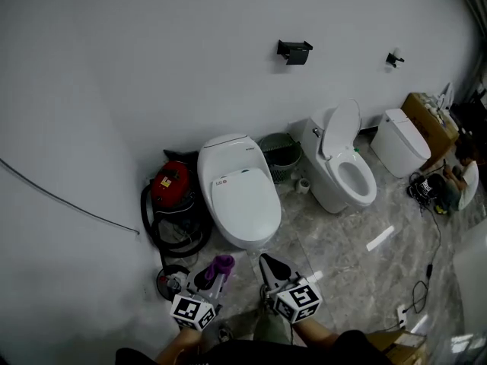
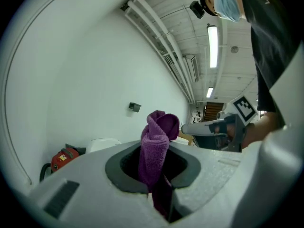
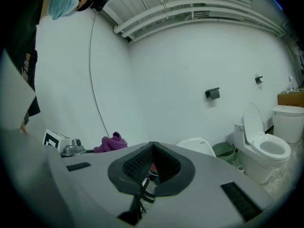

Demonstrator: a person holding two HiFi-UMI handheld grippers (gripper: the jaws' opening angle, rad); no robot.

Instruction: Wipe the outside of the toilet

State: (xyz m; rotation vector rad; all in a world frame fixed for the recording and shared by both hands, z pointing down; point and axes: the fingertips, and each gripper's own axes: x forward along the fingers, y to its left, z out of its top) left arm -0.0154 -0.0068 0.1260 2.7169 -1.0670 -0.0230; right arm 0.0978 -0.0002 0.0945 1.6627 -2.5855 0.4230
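While we face the closed toilet (image 1: 237, 192), our left gripper (image 1: 213, 272) pinches a purple cloth (image 2: 156, 141), right gripper (image 1: 272, 267) closed on nothing.

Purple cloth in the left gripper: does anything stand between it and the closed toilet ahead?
Nothing visible does. The left gripper holds the purple cloth just short of the closed toilet, only floor between. The red vacuum sits off to one side.

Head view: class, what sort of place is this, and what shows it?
Probably a showroom or test room, not a home bathroom: three toilets along one wall, a red vacuum beside them.
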